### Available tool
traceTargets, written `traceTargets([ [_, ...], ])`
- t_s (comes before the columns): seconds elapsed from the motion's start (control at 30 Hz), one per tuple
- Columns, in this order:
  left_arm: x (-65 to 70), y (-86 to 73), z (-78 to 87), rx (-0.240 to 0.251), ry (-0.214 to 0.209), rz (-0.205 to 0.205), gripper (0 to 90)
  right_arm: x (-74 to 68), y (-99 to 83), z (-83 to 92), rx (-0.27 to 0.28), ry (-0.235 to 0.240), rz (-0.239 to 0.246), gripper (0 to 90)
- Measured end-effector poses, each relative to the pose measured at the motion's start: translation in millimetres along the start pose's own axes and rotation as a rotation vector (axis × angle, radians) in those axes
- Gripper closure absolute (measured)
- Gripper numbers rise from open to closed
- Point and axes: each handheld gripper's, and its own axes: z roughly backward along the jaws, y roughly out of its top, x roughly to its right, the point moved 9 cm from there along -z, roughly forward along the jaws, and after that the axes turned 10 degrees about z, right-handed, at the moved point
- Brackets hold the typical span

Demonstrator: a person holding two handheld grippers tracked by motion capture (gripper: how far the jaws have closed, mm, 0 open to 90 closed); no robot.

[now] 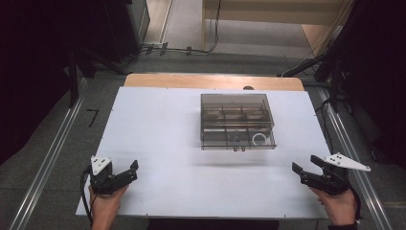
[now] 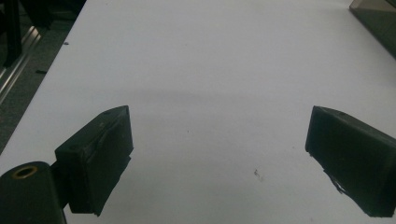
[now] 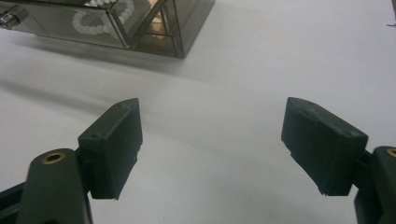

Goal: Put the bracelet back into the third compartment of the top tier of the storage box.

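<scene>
The left gripper (image 1: 128, 171) rests wide open and empty at the table's (image 1: 158, 143) near left corner. The clear box (image 1: 237, 121), lid down, sits mid-table toward the far edge, beads (image 3: 93, 21) inside; it looks light, stiff and slick, so I would take it by its side walls or work the front latch (image 1: 239, 149). The right gripper (image 1: 306, 165) is likewise open and empty at the near right.

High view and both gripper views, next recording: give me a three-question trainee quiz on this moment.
1. True or false: the box is shut, its lid down.
2. Which does the box hold? A) a white bead ring B) a red ball C) a spoon
3. Fill in: the jaws of the left gripper and the right gripper stand ____, with nothing between them.

Key: 1 true; 2 A, in the near right compartment; 3 open, both above the bare white table at its near corners, apart from the box.
</scene>
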Motion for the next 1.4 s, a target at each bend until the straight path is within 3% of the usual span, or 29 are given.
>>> traceTargets([
  [1.4,0.5,-0.7,-0.6,-0.003,0.002,-0.003,7.8,16.1,-19.7,12.7,-0.023,-0.033,-0.024,18.8],
])
